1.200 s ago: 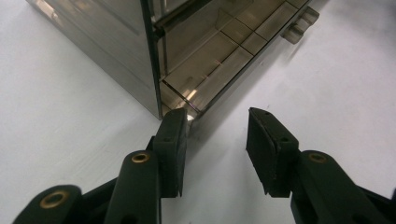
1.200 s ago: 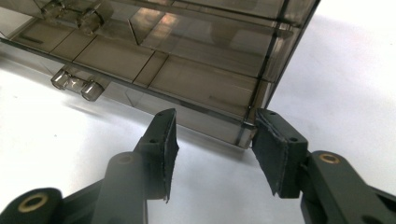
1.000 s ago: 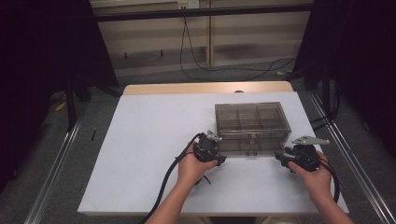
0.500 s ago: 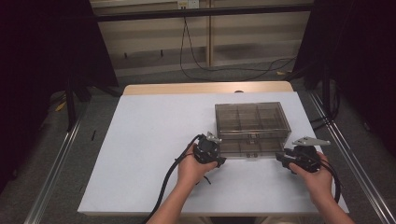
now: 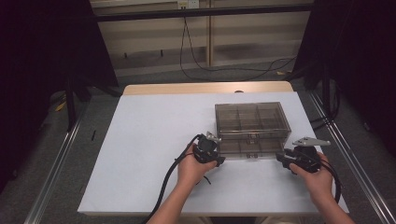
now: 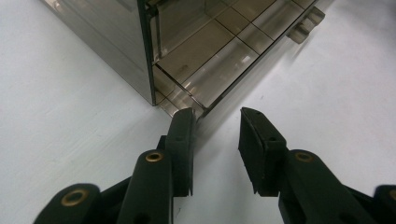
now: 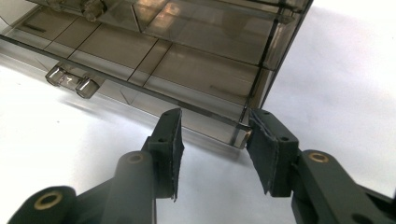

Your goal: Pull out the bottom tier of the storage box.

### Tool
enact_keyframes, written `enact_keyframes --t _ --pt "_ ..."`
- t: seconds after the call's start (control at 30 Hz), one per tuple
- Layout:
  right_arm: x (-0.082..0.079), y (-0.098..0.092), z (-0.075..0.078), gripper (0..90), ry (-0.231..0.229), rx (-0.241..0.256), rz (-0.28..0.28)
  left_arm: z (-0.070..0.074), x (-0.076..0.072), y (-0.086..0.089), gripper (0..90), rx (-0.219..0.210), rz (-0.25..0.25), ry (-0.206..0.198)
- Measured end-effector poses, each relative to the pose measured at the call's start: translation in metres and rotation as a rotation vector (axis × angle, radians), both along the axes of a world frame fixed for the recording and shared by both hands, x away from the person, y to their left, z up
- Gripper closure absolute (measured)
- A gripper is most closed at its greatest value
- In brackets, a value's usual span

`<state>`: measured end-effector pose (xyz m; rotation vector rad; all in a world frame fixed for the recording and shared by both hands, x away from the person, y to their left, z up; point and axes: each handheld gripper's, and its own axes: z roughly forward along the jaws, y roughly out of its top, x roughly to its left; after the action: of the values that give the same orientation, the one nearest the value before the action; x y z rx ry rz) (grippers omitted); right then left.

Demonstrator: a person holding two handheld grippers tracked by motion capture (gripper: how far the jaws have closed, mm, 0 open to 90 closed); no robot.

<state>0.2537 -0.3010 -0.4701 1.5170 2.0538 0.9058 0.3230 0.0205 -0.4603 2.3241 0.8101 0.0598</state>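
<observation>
A smoky, see-through compartment box (image 5: 251, 122) sits on the white counter (image 5: 140, 140), right of centre and toward the person's side. Its lower drawer (image 5: 250, 148) is slid partway out toward the person, with two small clear handles on its front edge (image 7: 70, 79).

The left gripper (image 5: 208, 150) sits at the drawer's left front corner. In the left gripper view its fingers (image 6: 182, 140) are spread, with nothing between them; the left one touches or nearly touches the drawer corner (image 6: 180, 105) — the other stands apart over bare counter.

The right gripper (image 5: 299, 158) is at the drawer's right front corner. In the right gripper view its fingers (image 7: 170, 140) are parted, grasping nothing, and the drawer's corner (image 7: 238, 133) lies between them, just beside the right-hand finger — whether it touches, I cannot tell.
</observation>
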Motion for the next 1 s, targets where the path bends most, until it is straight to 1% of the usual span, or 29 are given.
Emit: enact_keyframes --t 0.1,0.23,0.4,0.57,0.7,1.0 --pt "-0.0002 0.0000 0.0000 55.9 0.001 0.001 0.001 -0.0001 0.0003 -0.0003 67.8 -0.007 0.011 0.007" --pt "-0.0010 -0.0001 0.0004 55.9 0.002 0.000 0.007 0.0004 0.0002 -0.0003 70.6 0.000 0.020 0.008" --pt "-0.0018 -0.0005 0.0009 55.9 0.004 -0.001 0.013 0.0010 0.0001 0.0000 73.2 0.005 0.014 0.009" --pt "-0.0024 -0.0004 0.0013 56.0 0.009 0.001 0.010 0.0011 0.0003 0.0006 74.3 0.003 0.019 0.013" --pt "-0.0026 -0.0011 0.0017 56.7 0.008 0.001 0.014 0.0009 0.0001 0.0005 75.1 0.004 0.024 0.009" --pt "-0.0041 -0.0022 0.0019 57.4 0.010 -0.001 0.027 0.0013 -0.0010 0.0010 76.7 0.009 0.031 0.018"
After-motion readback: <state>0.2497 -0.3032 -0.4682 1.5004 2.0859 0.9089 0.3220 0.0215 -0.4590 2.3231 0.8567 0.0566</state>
